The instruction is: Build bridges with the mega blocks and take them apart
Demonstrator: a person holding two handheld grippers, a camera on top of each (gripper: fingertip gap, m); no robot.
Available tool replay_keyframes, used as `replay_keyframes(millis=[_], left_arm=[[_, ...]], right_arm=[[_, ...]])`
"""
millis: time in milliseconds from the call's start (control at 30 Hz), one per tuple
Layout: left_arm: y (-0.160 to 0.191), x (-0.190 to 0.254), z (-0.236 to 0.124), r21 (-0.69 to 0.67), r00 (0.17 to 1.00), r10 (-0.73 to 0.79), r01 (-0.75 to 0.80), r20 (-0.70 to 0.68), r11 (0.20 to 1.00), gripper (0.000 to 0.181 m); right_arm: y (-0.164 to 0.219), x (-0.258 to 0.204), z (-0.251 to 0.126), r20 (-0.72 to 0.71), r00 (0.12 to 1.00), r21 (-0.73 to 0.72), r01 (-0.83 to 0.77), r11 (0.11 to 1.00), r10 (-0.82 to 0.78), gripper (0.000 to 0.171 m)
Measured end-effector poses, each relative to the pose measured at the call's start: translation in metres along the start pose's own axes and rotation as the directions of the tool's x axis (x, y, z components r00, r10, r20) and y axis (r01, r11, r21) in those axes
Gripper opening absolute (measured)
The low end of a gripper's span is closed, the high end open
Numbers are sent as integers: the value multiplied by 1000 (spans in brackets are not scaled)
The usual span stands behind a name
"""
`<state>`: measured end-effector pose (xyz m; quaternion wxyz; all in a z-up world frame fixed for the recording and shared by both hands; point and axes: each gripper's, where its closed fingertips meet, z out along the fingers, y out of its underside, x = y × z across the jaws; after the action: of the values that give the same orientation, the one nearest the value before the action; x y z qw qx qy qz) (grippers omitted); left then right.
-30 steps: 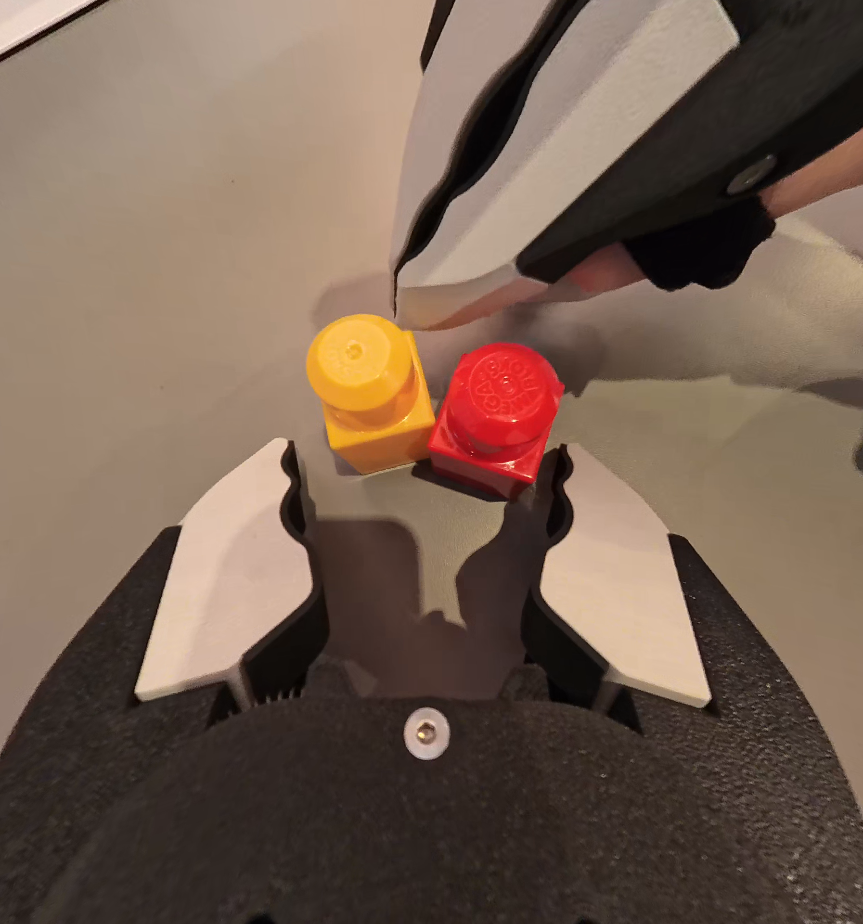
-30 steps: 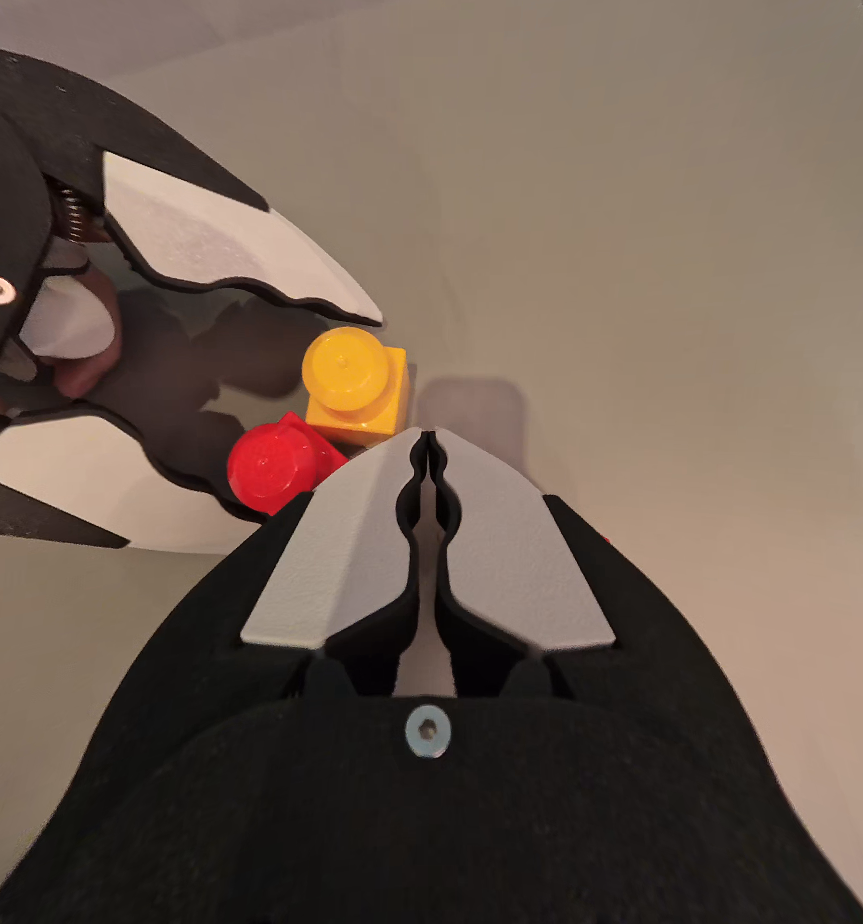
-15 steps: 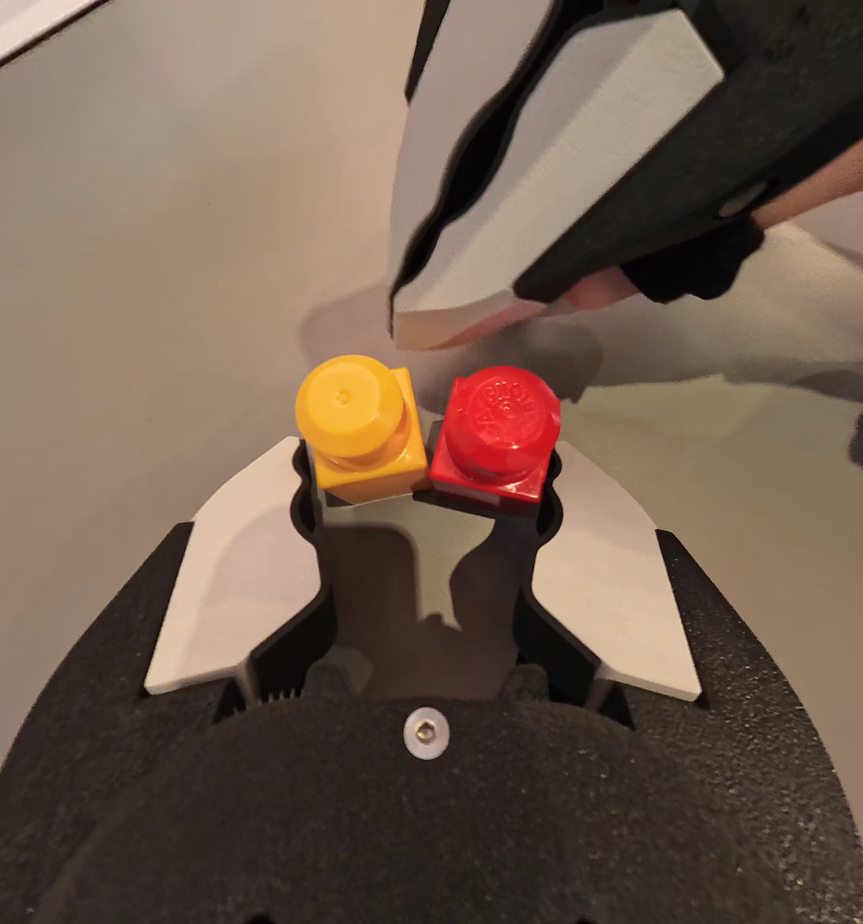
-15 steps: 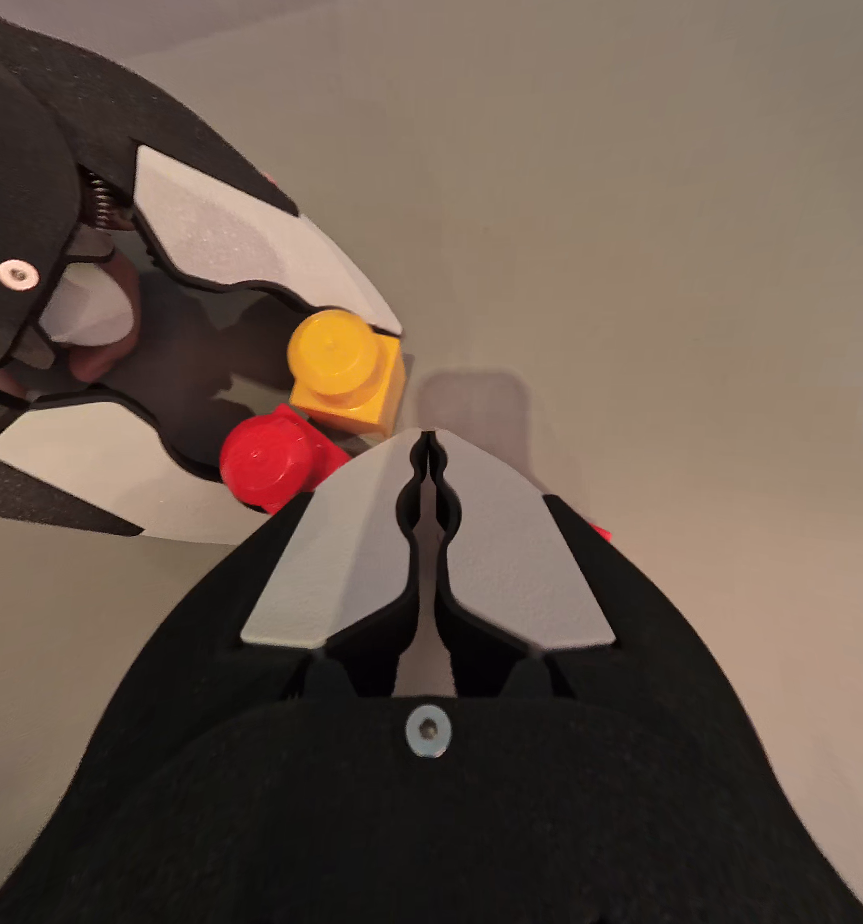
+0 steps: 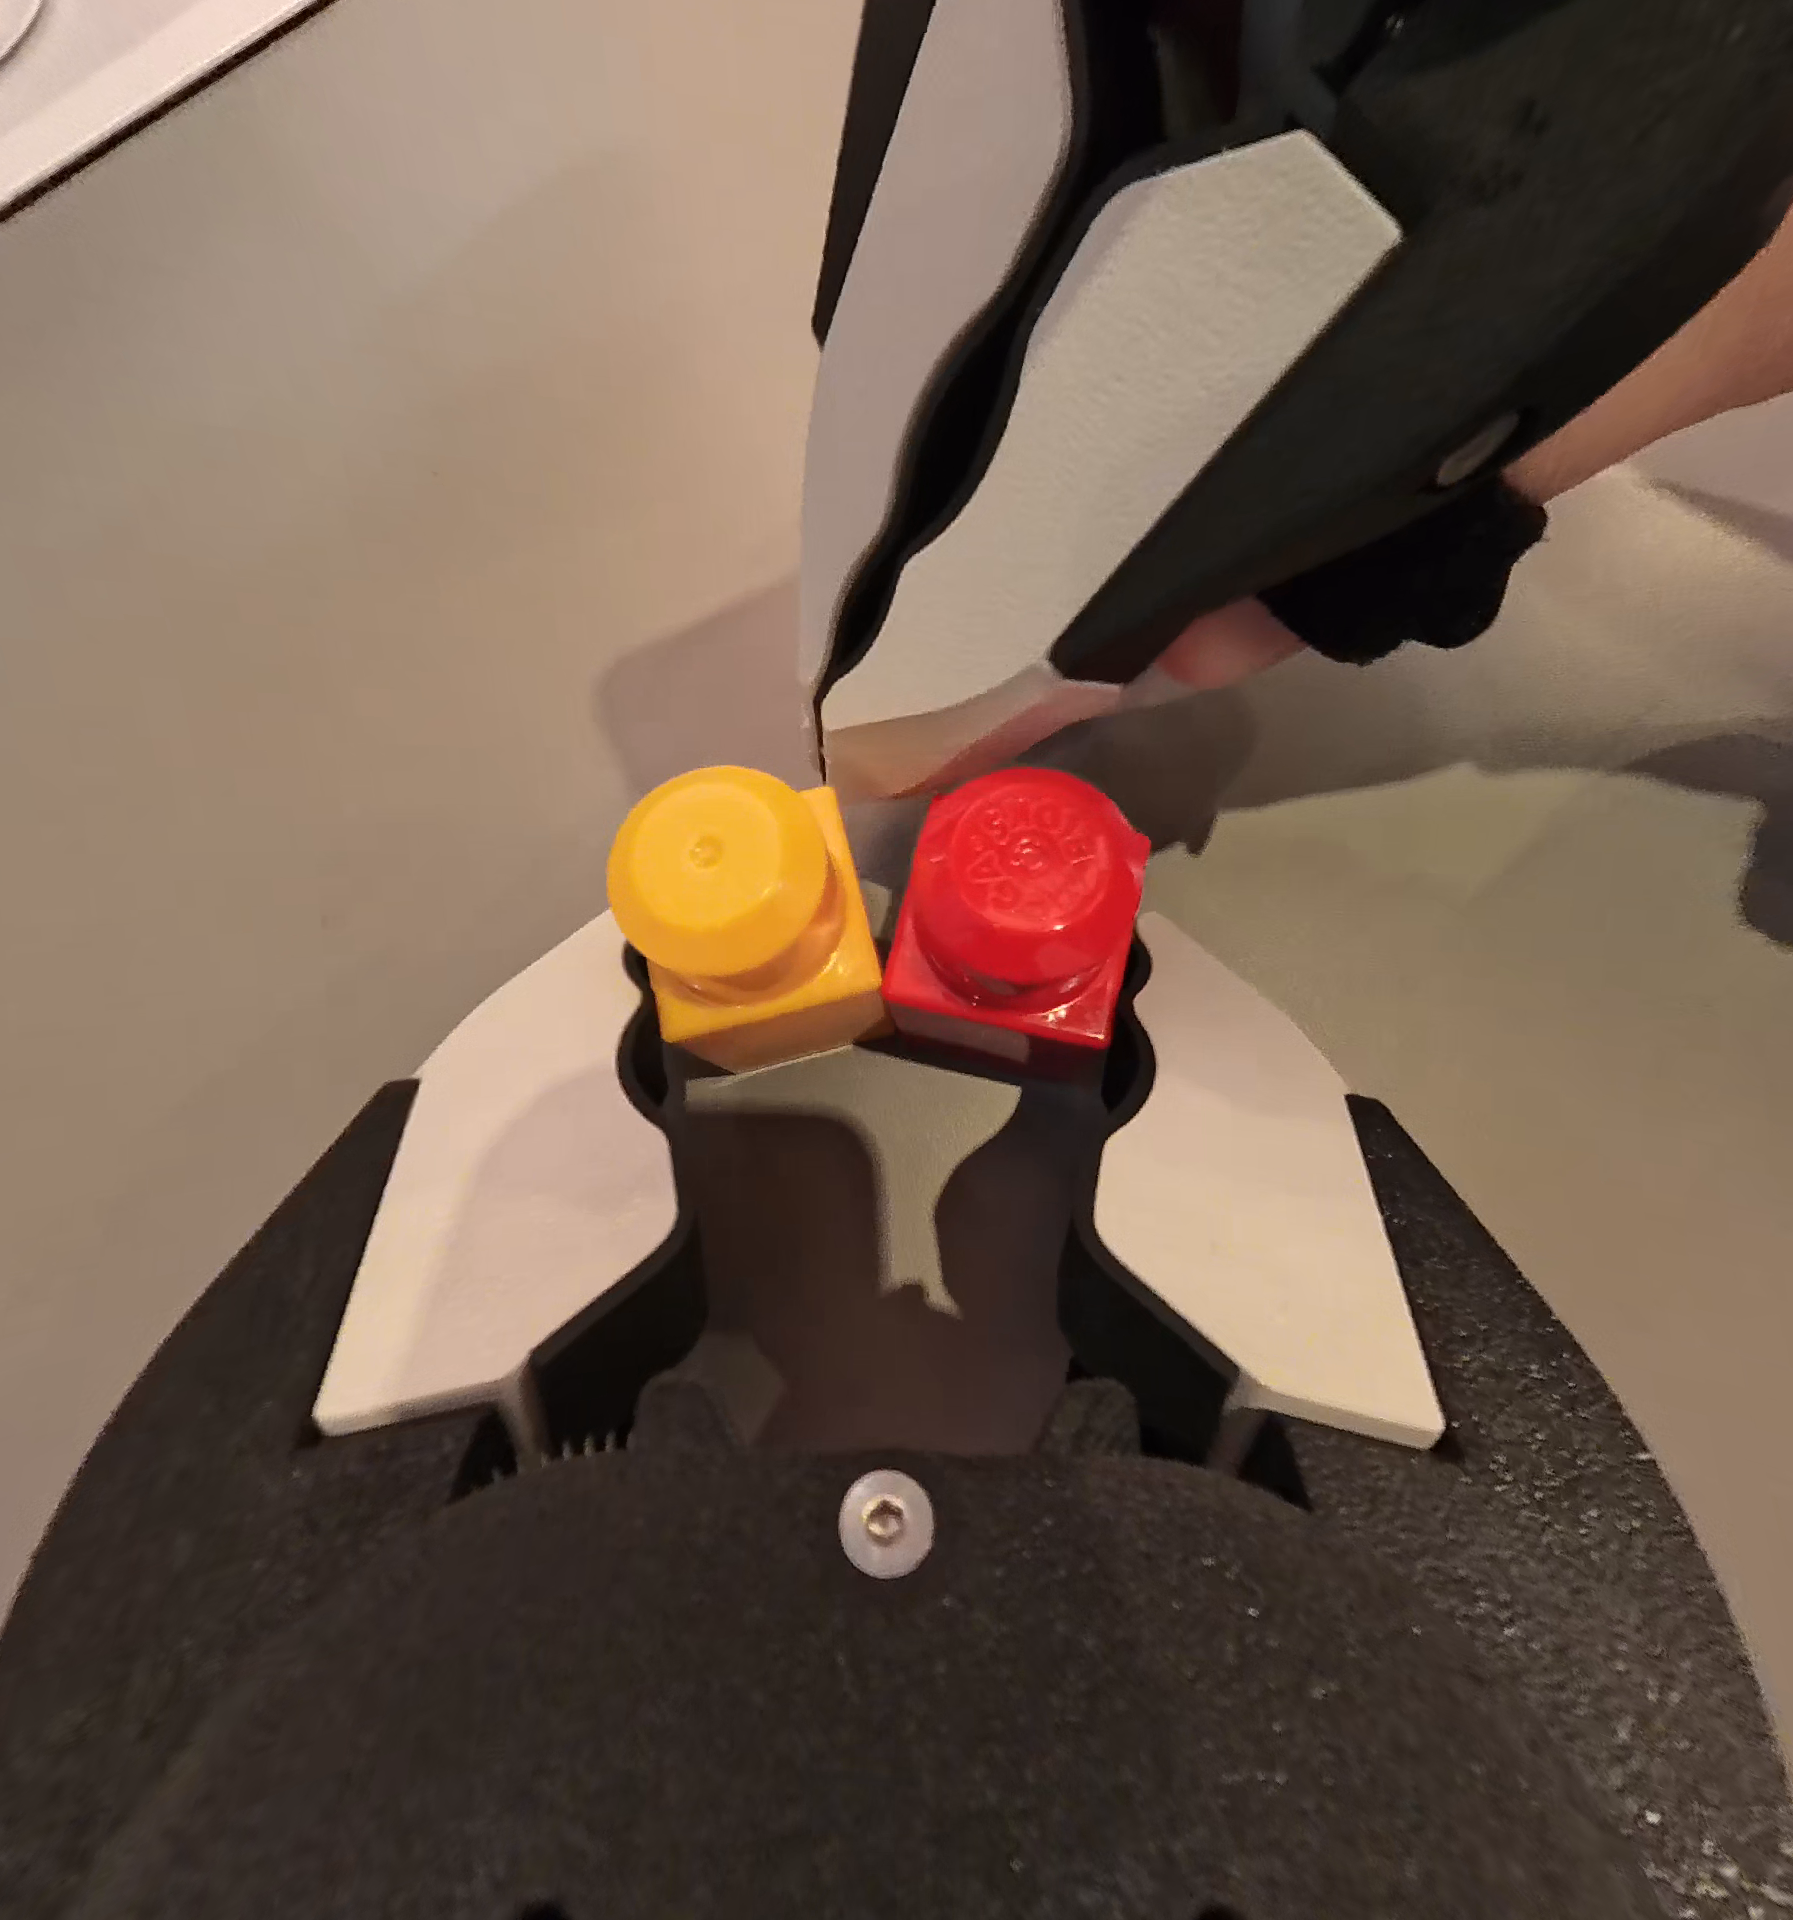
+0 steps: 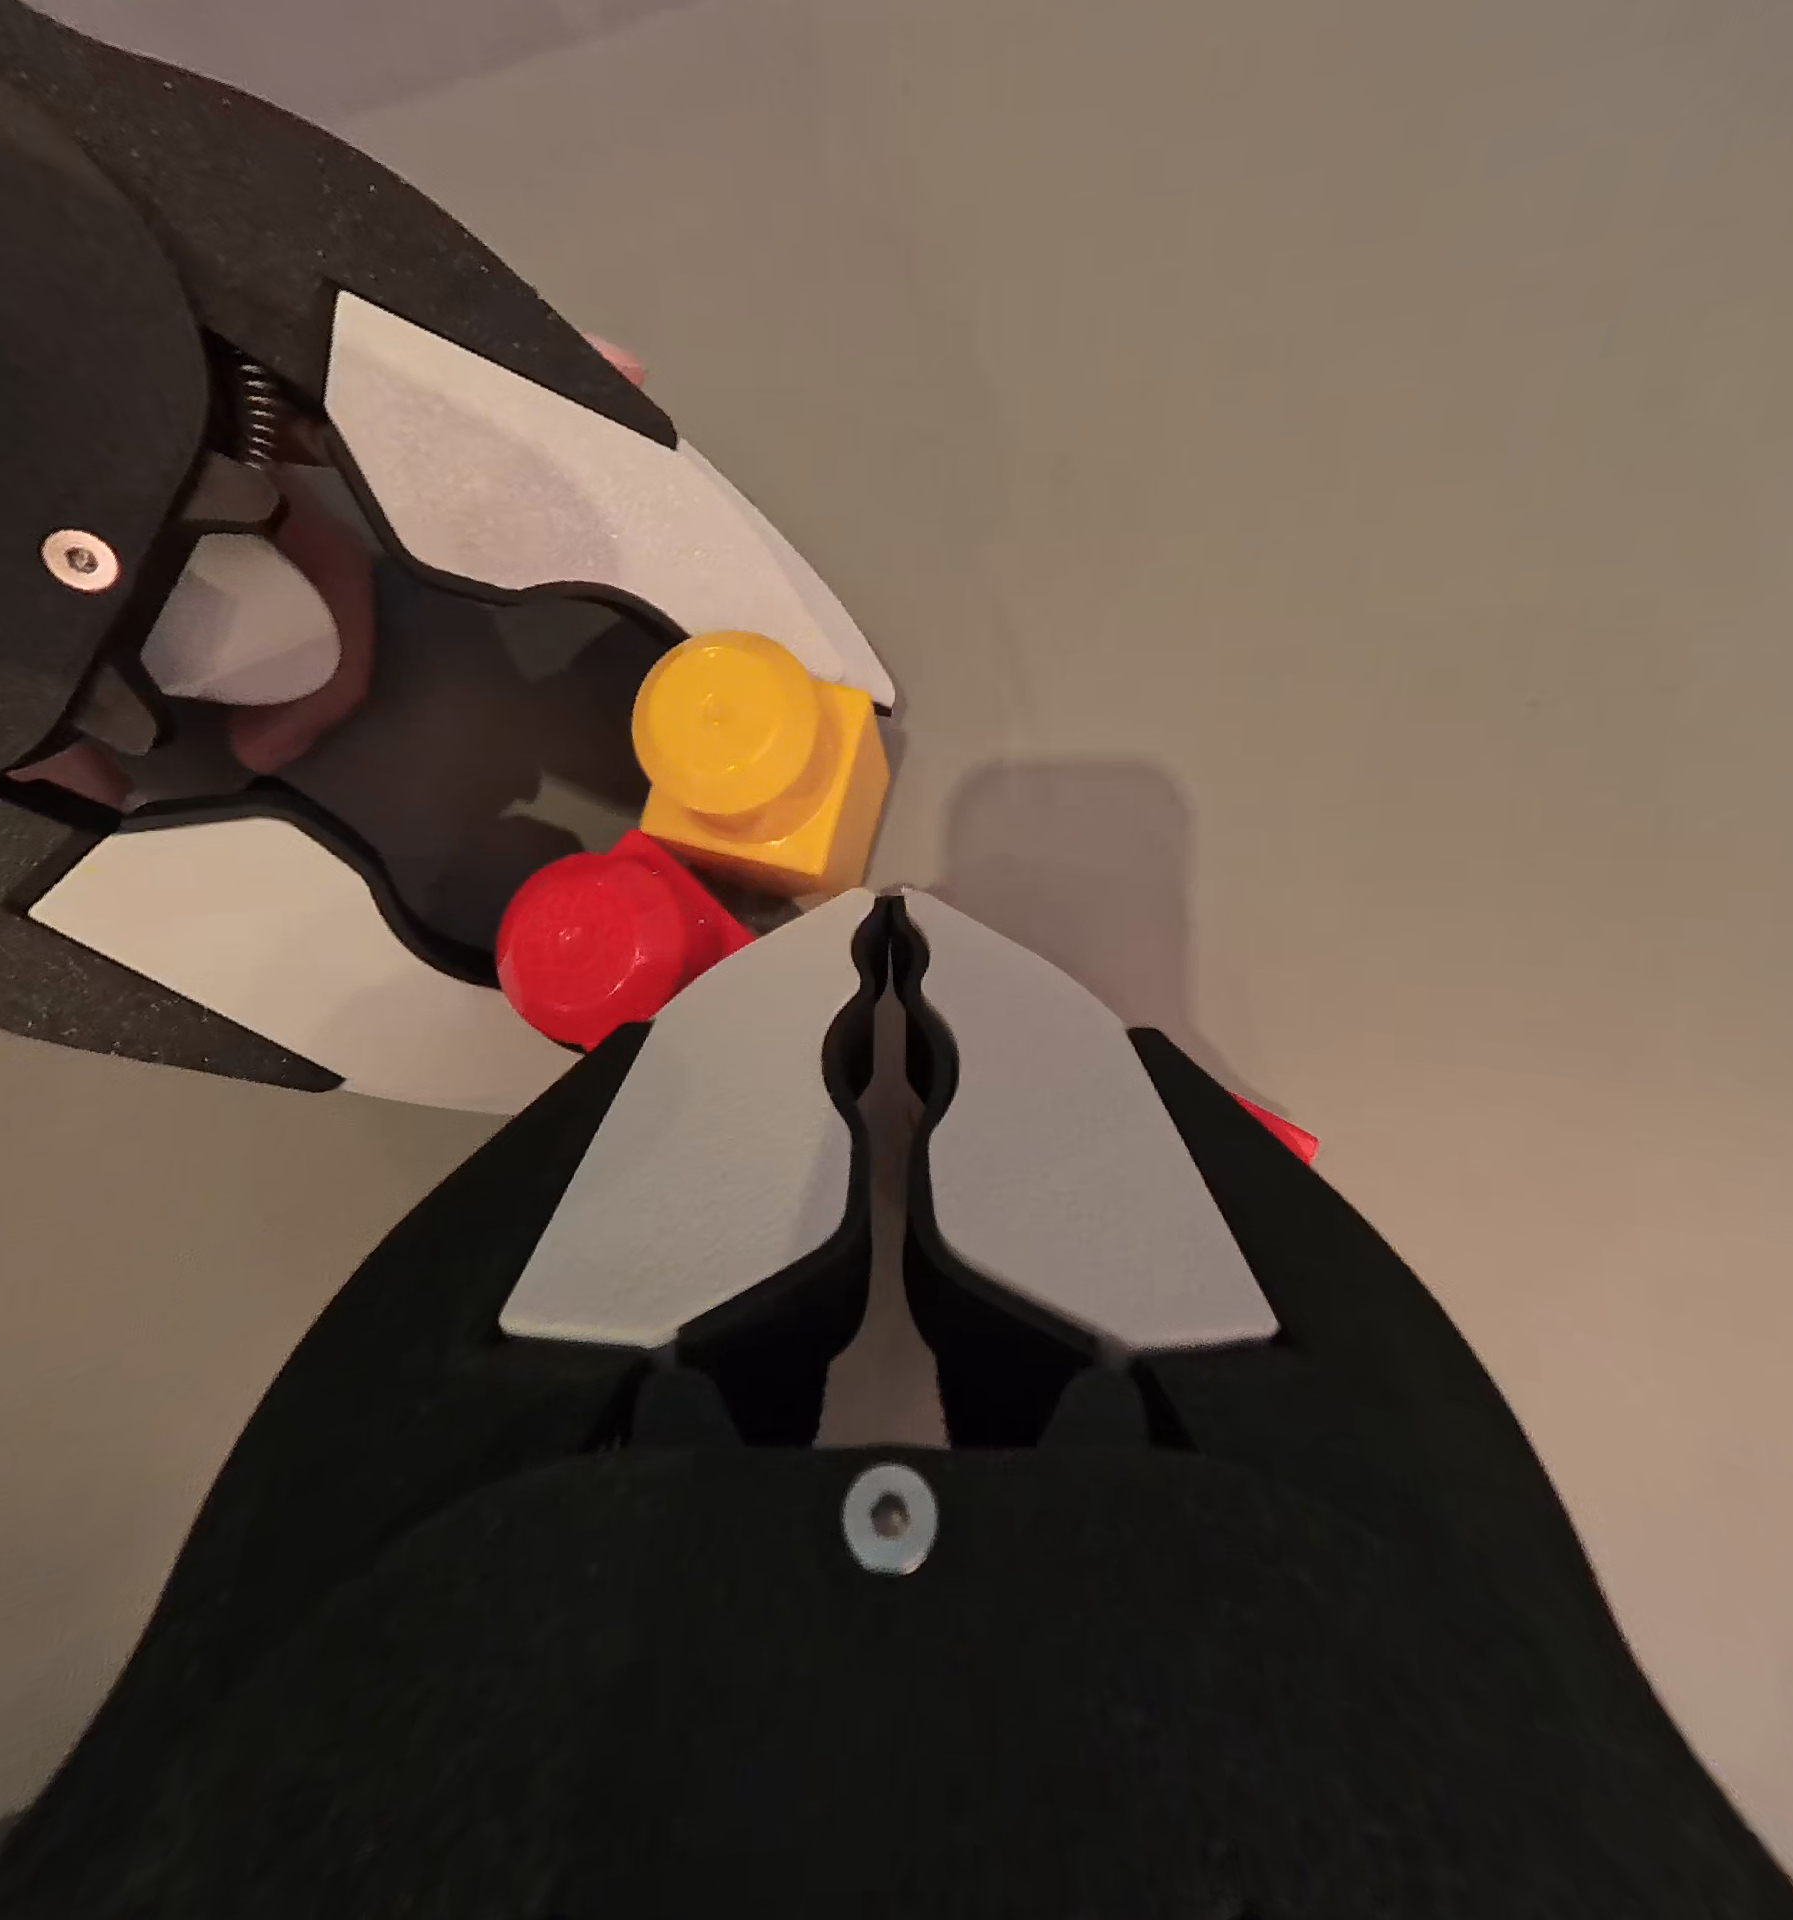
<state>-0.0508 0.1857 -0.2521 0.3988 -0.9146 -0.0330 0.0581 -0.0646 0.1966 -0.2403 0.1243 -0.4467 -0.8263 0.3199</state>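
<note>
On the grey table my left gripper gapes wide around both blocks, gripping neither; my right gripper, pinched empty, hovers just behind. Yellow block touches the red block: light, rigid, glossy; I'd squeeze their flat sides.

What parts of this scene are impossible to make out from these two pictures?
- Right wrist view: the red block is half covered by the right tool.
- Right wrist view: a red piece peeks past that tool's body; its shape is hidden.
- Left wrist view: whether the left tool actually presses the yellow block is unclear.
</note>
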Motion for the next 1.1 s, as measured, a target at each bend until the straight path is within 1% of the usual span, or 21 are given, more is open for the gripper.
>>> replay_keyframes(millis=[133, 300, 433, 533, 633, 700, 867, 967, 1100], left_arm=[[-1, 0, 1, 0, 1000, 7, -7, -10, 1000, 84], [-1, 0, 1, 0, 1000, 9, -9, -11, 1000, 83], [-1, 1, 1, 1, 1000, 15, -15, -15, 1000, 85], [-1, 0, 2, -3, 1000, 14, -14, -6, 1000, 93], [-1, 2, 3, -7, 999, 14, -14, -28, 1000, 88], [-2, 3, 3, -7, 999, 24, -24, -38, 1000, 88], [-2, 3, 5, -12, 999, 17, -17, -39, 1000, 89], [-2, -1, 4, -12, 1000, 5, -5, -4, 1000, 98], [1, -3, 3, -20, 999, -41, 41, 29, 999, 100]], right_arm=[[-4, 6, -3, -28, 1000, 27, 1, 1000, 0, 0], [-11, 14, 1, -76, 997, 20, 27, 999, -26, 0], [-10, 7, 5, -45, 998, -4, 48, 999, -48, 0], [-7, 2, 4, -15, 999, -2, 41, 999, -41, 0], [-4, 1, 2, -5, 1000, 1, 27, 1000, -27, 0], [-4, -2, 1, 13, 1000, 7, 17, 1000, -17, 0], [1, -2, -1, 7, 1000, -9, 8, 1000, -8, 0], [4, 1, -3, -24, 1000, -19, 2, 1000, -2, 0], [7, 3, -6, -51, 999, -21, -2, 1000, 1, 0]])
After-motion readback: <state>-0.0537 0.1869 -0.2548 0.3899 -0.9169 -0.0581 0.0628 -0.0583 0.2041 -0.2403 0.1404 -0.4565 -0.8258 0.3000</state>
